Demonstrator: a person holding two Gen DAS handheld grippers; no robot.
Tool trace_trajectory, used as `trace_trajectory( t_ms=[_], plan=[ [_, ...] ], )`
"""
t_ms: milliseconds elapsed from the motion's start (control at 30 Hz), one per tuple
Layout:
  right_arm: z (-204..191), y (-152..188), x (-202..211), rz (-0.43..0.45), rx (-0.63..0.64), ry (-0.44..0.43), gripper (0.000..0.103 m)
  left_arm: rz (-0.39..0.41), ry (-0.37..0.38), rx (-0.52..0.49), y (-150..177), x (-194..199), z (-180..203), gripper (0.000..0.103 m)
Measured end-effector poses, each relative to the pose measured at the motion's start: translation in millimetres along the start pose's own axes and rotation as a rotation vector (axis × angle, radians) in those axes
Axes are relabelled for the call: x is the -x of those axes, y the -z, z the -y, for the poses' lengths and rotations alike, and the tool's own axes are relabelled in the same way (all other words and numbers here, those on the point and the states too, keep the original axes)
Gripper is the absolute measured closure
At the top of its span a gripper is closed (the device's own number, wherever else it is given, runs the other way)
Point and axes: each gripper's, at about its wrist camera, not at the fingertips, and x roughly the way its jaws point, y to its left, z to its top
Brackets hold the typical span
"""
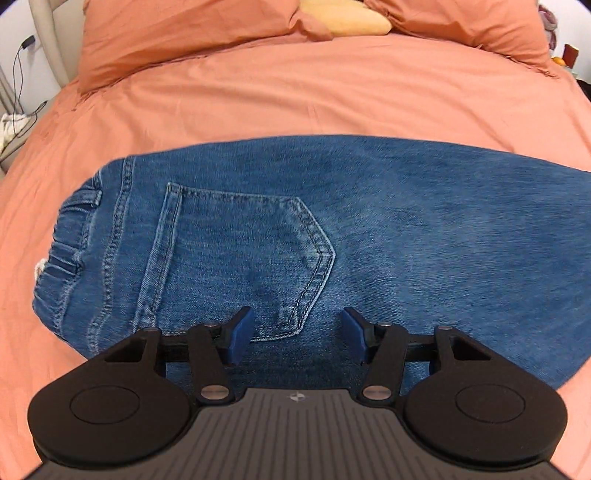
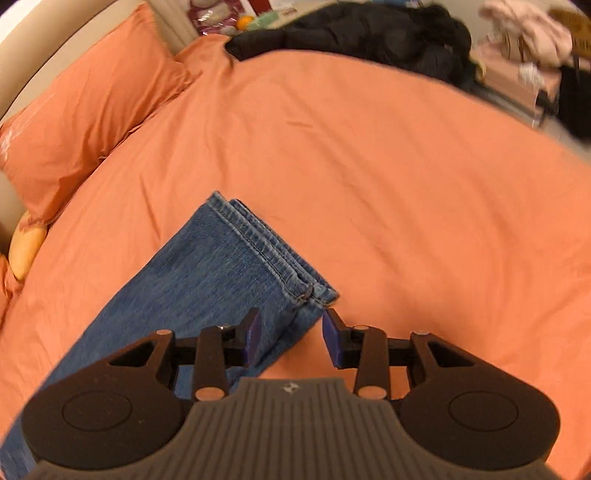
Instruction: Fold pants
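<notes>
Left gripper [image 1: 297,332] jaws apart, empty, over the back pocket [image 1: 240,258] of the jeans [image 1: 369,221]. Right gripper [image 2: 290,334] jaws apart, empty, at the stacked leg hems [image 2: 273,254]. Jeans lie flat, halved lengthwise, on the orange bedspread [image 1: 332,92]; 2 pillows [image 1: 177,33] beyond.

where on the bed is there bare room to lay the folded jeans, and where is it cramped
Bare orange duvet lies wide open past the jeans' hems, out to the bed's far edge. Another free strip runs between the jeans and the pillows. It is crowded at the far corner, where black clothing sits. Both tools, left and right, are open.
</notes>
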Motion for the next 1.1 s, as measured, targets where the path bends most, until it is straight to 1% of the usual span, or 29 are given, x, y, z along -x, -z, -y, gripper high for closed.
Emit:
trace_trajectory(
  t_ms=[33, 67, 167, 200, 233, 267, 333, 433, 500, 567, 600, 667, 800, 867, 967, 1033, 1100],
  plan=[
    [2, -2, -10, -0.008, -0.017, -0.008, 0.075, -0.005, -0.004, 0.002, 1, -3, 0, 0.039],
    [2, -4, -23, -0.016, -0.035, -0.012, 0.077, -0.011, -0.006, 0.002, 1, -4, 0, 0.039],
    [3, -3, -48, -0.036, -0.082, -0.026, 0.077, -0.017, -0.010, 0.007, 3, -9, -2, 0.039],
    [4, -3, -53, -0.040, -0.093, -0.028, 0.083, -0.016, -0.009, 0.010, 3, -9, -3, 0.039],
    [4, -3, -56, -0.040, -0.101, -0.030, 0.098, -0.015, -0.010, 0.011, 3, -10, -3, 0.039],
    [3, -4, -57, -0.032, -0.096, -0.022, 0.098, -0.016, -0.010, 0.011, 4, -11, -3, 0.039],
    [-5, -9, -48, 0.007, -0.057, -0.026, 0.103, -0.018, -0.012, 0.006, 3, -12, -4, 0.039],
    [-20, -13, -17, 0.101, 0.000, -0.066, 0.103, -0.018, -0.006, -0.017, 4, -13, -2, 0.043],
    [-25, -14, -8, 0.121, 0.045, -0.043, 0.103, -0.025, -0.004, -0.019, 3, -16, 0, 0.043],
    [-22, -9, -18, 0.084, 0.059, 0.005, 0.103, -0.031, -0.002, -0.014, 3, -19, -1, 0.043],
    [-18, -5, -25, 0.063, 0.045, 0.027, 0.103, -0.034, 0.001, -0.011, 4, -21, -2, 0.043],
    [-11, -1, -40, 0.051, 0.011, 0.038, 0.103, -0.034, 0.004, -0.003, 3, -23, -4, 0.043],
    [-15, 5, -54, 0.047, 0.046, 0.061, 0.103, -0.032, 0.003, -0.003, 1, -19, -6, 0.043],
    [-17, 5, -60, 0.031, 0.051, 0.069, 0.103, -0.014, -0.004, -0.020, 1, -12, -4, 0.043],
    [-18, 4, -53, 0.028, 0.064, 0.056, 0.096, 0.027, 0.010, -0.041, -3, 6, -1, 0.043],
    [-15, 4, -44, 0.042, 0.069, 0.062, 0.078, 0.046, 0.037, -0.053, -8, 17, 3, 0.043],
    [-6, 4, -36, 0.035, 0.041, 0.033, 0.071, 0.055, 0.072, -0.075, -15, 24, 12, 0.043]
  ],
)
